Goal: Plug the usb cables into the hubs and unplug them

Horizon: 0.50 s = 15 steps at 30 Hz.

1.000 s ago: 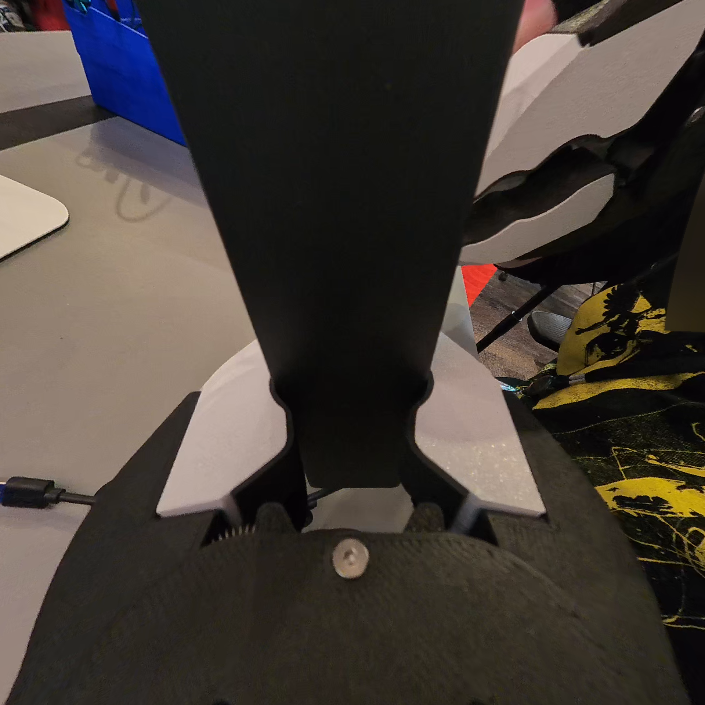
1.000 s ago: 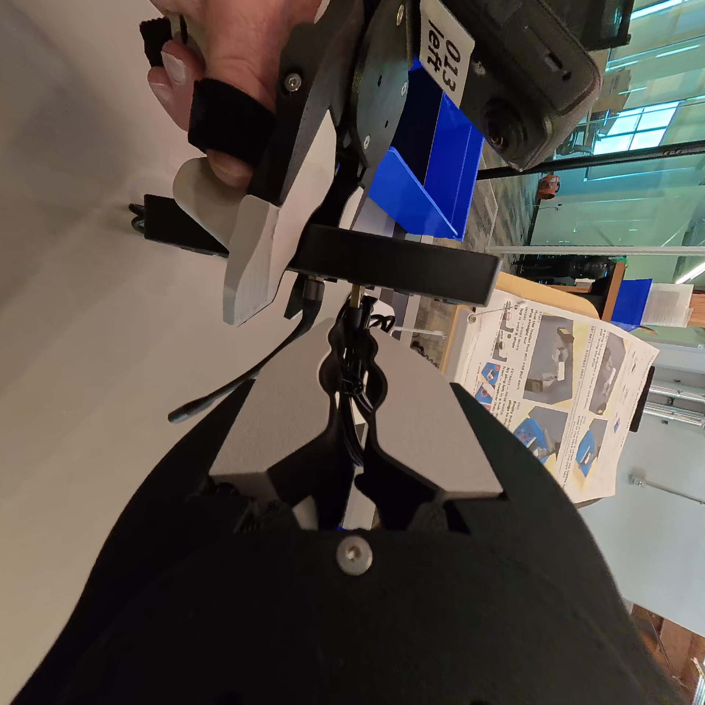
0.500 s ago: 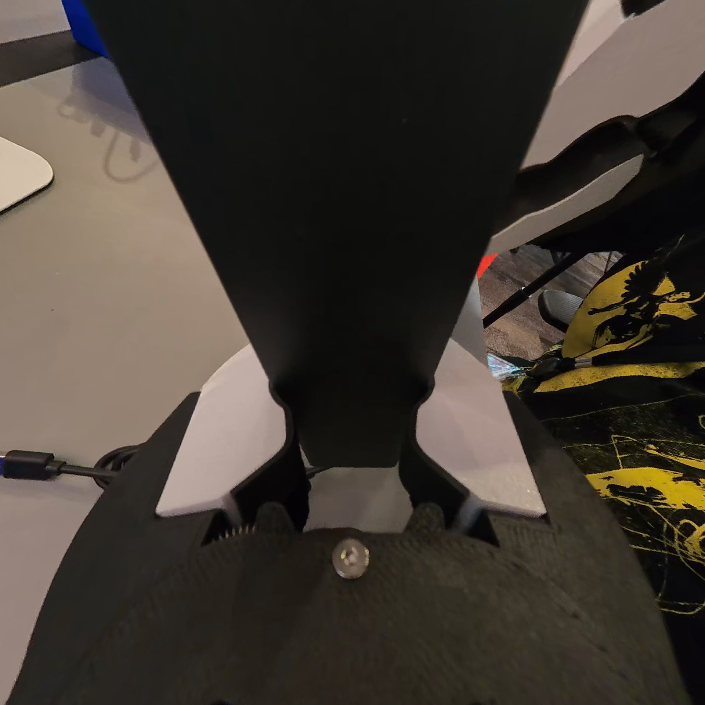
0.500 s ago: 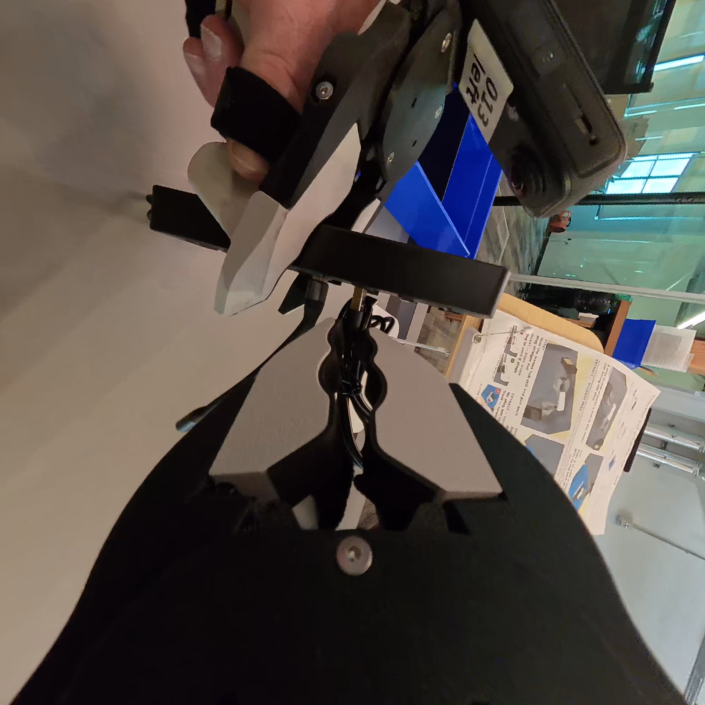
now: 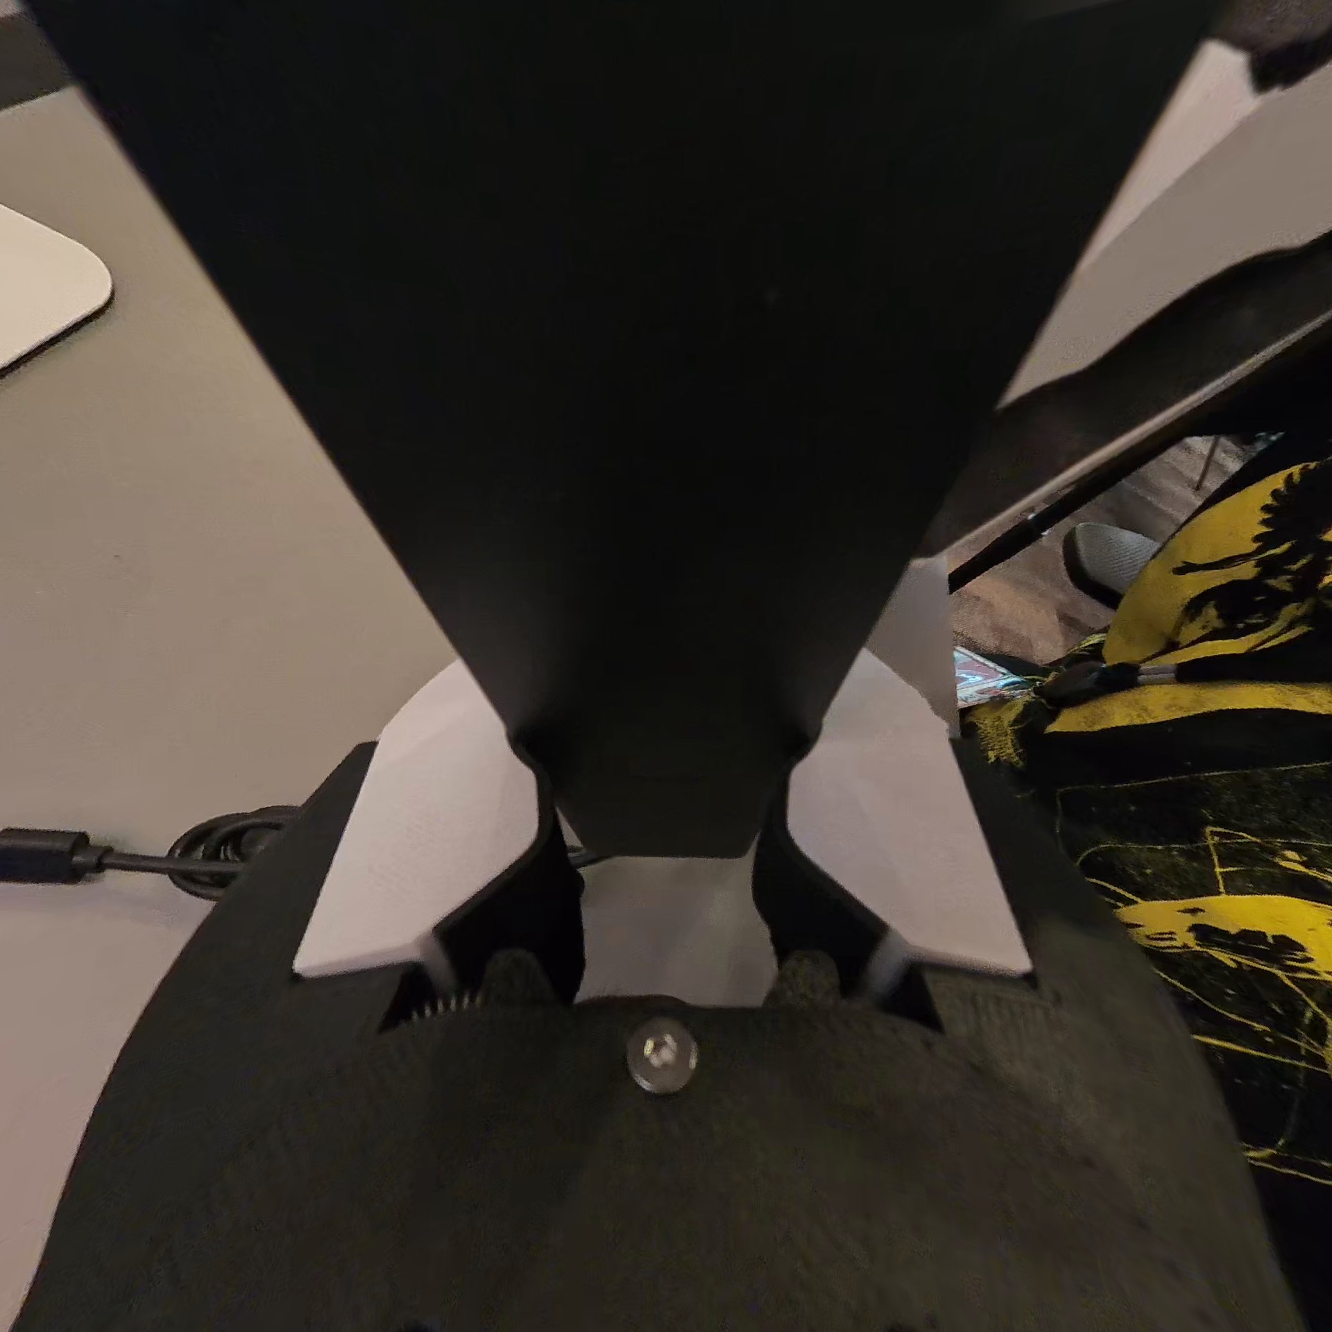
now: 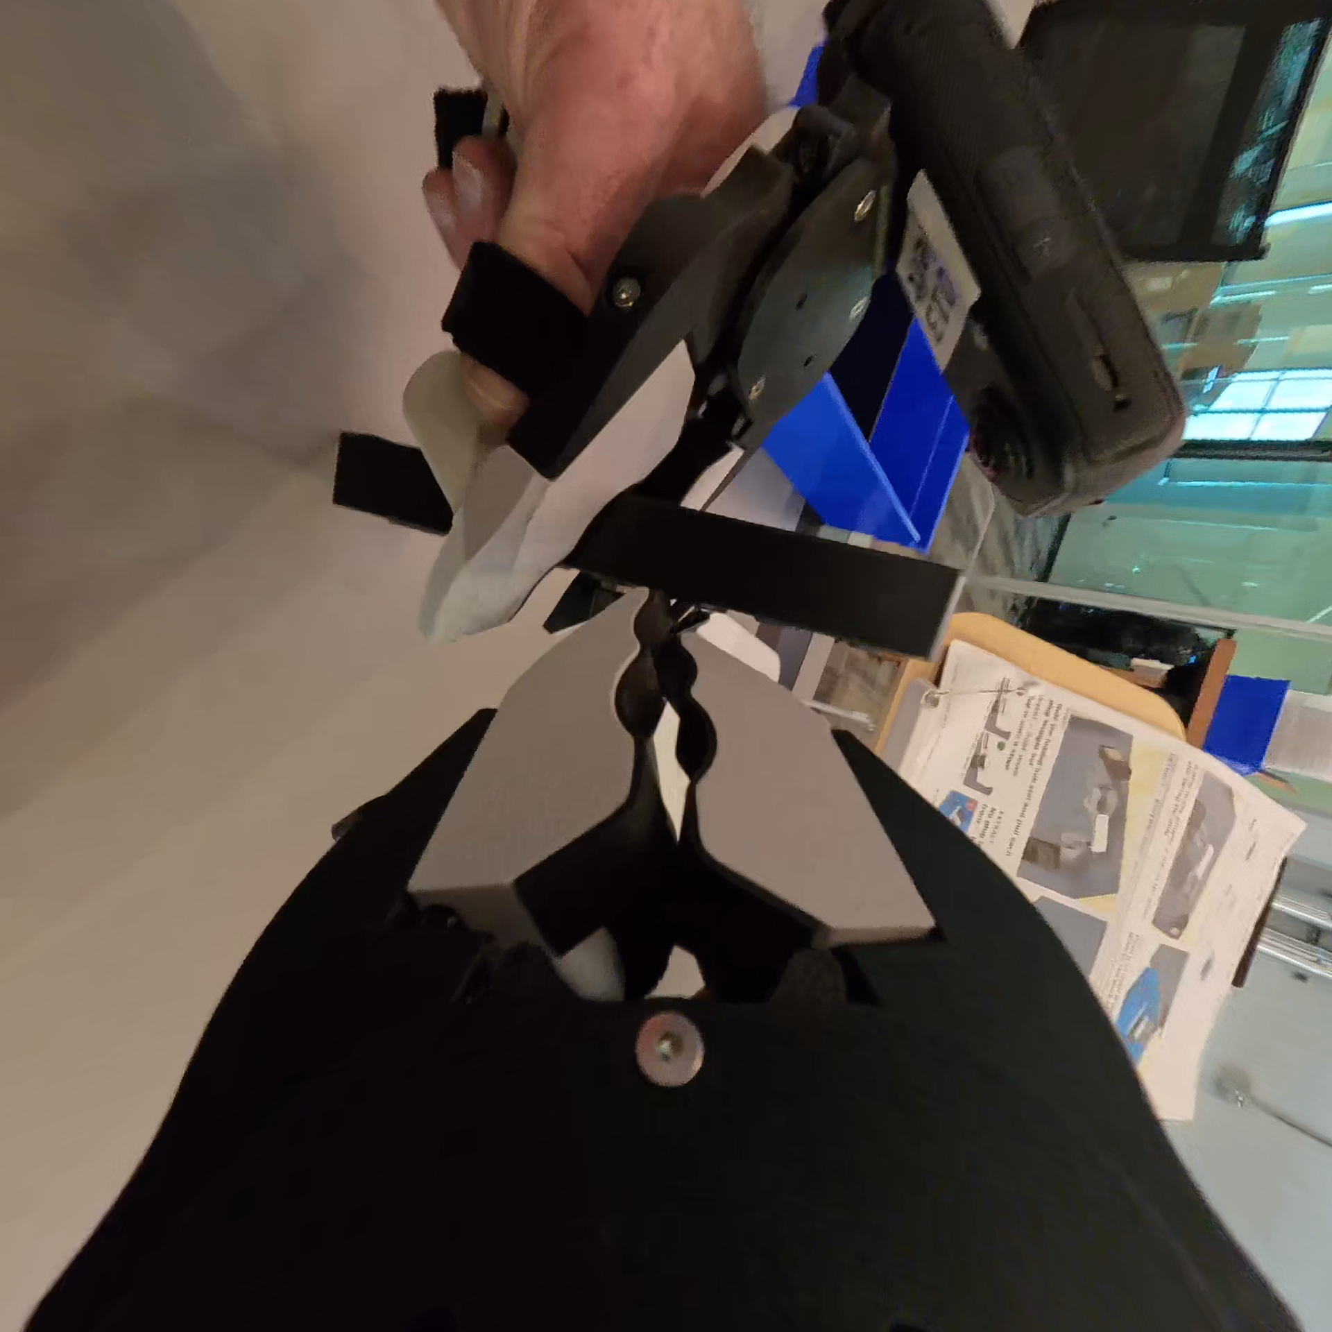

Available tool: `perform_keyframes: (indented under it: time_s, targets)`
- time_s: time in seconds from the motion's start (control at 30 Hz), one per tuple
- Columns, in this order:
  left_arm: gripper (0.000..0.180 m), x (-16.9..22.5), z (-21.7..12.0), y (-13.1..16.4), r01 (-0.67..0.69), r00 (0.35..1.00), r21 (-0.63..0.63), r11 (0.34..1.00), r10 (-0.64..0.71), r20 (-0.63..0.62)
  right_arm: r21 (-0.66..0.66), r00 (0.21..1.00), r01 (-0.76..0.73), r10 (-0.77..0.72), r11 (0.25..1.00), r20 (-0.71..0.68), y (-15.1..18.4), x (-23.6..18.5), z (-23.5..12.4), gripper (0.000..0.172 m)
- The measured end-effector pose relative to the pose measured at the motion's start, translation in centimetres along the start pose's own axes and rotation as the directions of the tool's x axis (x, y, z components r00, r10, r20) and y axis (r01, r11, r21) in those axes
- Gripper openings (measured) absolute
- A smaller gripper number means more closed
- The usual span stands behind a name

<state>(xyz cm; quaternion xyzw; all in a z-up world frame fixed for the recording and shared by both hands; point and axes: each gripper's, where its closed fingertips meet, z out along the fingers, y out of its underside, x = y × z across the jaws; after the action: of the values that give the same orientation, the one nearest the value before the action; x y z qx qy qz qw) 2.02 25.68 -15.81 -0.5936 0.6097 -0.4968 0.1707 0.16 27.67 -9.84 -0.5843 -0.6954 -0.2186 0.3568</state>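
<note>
Two grippers met at the black hub (image 6: 764,576): left fingers (image 6: 490,576) clamped it crosswise; right fingers (image 6: 576,692), together, sat just under it.

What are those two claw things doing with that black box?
A person is working two hand-held grippers. The left gripper clamps a flat black hub and holds it up off the grey table. The right gripper has its fingers pinched together right under the hub's edge, where the plugs go; whether it grips a cable there is hard to tell. Another black cable lies loose on the table. A blue bin stands behind.
</note>
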Motion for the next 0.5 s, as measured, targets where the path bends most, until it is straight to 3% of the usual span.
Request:
perform_keyframes:
  time_s: [0.1,0.3,0.5]
  targets:
    - [0.065,0.3,-0.1,-0.2,0.016,1.000,0.033,0.999,-0.015,-0.024,0.079,0.995,-0.102,0.102,0.992,0.006,0.1,-0.1,0.0,0.000]
    - [0.064,0.4,0.4,-0.5,-0.002,0.999,0.041,0.999,0.004,-0.037,0.074,0.991,-0.131,0.133,0.989,-0.032,0.9,0.2,-0.2,0.000]
    - [0.065,0.0,-0.1,-0.5,0.002,1.000,0.044,0.999,-0.001,-0.022,0.091,0.966,-0.251,0.255,0.964,-0.038,2.2,0.3,-0.3,0.000]
